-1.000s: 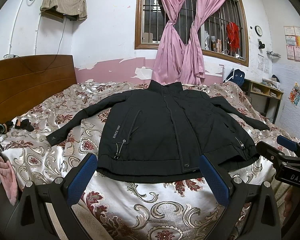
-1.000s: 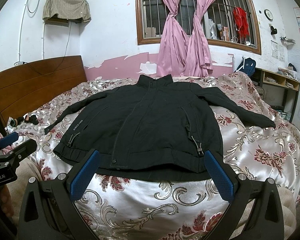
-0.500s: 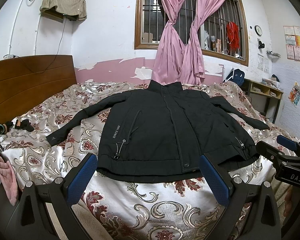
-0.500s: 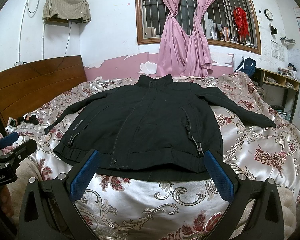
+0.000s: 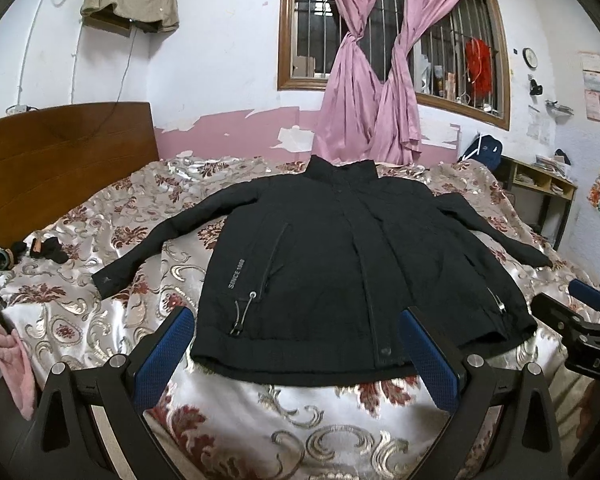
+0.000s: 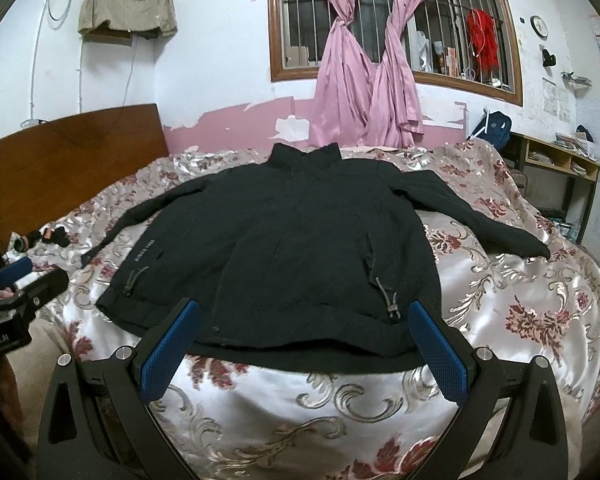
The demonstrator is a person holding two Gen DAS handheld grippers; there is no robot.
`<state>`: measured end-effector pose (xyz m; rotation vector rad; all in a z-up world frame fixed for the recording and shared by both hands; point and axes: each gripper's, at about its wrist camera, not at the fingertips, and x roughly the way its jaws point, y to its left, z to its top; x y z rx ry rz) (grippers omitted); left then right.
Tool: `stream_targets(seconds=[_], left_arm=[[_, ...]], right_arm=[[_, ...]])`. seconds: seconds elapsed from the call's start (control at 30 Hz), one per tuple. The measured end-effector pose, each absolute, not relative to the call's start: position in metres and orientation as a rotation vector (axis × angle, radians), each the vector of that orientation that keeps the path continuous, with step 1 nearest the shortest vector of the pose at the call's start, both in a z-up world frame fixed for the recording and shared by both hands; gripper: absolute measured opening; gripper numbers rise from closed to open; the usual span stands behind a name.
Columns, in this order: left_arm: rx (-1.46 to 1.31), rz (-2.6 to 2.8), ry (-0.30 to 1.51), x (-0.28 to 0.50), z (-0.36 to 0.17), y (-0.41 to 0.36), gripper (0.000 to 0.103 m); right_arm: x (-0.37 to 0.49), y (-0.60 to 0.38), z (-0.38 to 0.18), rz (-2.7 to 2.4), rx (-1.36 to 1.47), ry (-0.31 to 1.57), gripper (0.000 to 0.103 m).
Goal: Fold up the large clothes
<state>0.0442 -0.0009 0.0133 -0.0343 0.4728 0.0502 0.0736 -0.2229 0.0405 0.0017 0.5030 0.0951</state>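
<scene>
Nothing has shifted since the earlier frames: both views match, jacket and tongs unchanged.

Left gripper (image 5: 298,350): jaws spread wide, blue pads (image 5: 162,354) empty, hovering over the near edge of the bed, just short of the jacket hem. Right gripper (image 6: 300,342): likewise wide apart and empty, pads either side of the hem's right half in its own view, not touching cloth. Each tool shows at the edge of the other's view, side by side, near each other.

Black jacket (image 5: 332,264): flat on the bedspread (image 5: 260,412), front up, zipped, collar (image 5: 342,170) toward the window, hem (image 5: 300,372) nearest the tongs. Left sleeve (image 5: 156,244) runs out diagonally, cuff lying on bare spread. Right sleeve (image 6: 476,220) angles toward the bed's right edge, cuff close to where the spread drops away.

Room: a band of bare spread between hem and near bed edge; wide bare spread left of the jacket up to small dark items (image 5: 46,250) near the headboard (image 5: 60,160). Right of the jacket, spread slopes down toward a shelf unit (image 6: 560,164). Pink curtains (image 5: 372,92) hang behind the collar.
</scene>
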Motion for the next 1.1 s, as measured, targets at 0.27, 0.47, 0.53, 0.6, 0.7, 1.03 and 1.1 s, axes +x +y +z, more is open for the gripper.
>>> stream_targets(seconds=[0.27,0.47,0.53,0.6,0.7,1.03,1.1], left_arm=[[-0.05,0.083,0.556,0.115,0.019,-0.013,0.103],[-0.081,0.055,0.63,0.17,0.007,-0.031,0.102],[-0.057,0.044,0.641,0.191,0.004,-0.043,0.102],[-0.033,0.031,0.647,0.209,0.003,-0.055,0.103],[-0.011,-0.012,0.648,0.239,0.003,-0.076,0.103],[0.068,-0.177,0.688,0.329,-0.009,-0.158,0.102],[0.086,-0.203,0.7,0.347,-0.013,-0.175,0.102]], right_arm=[[0.124,-0.253,0.039,0.062,0.008,0.539,0.102],[0.167,-0.306,0.035,-0.041,0.024,0.571,0.102],[0.183,-0.33,0.035,-0.092,0.038,0.573,0.102],[0.201,-0.36,0.035,-0.146,0.08,0.574,0.102],[0.23,-0.403,0.03,-0.232,0.191,0.576,0.102],[0.309,-0.516,-0.019,-0.284,0.459,0.618,0.102],[0.325,-0.537,-0.036,-0.266,0.52,0.621,0.102]])
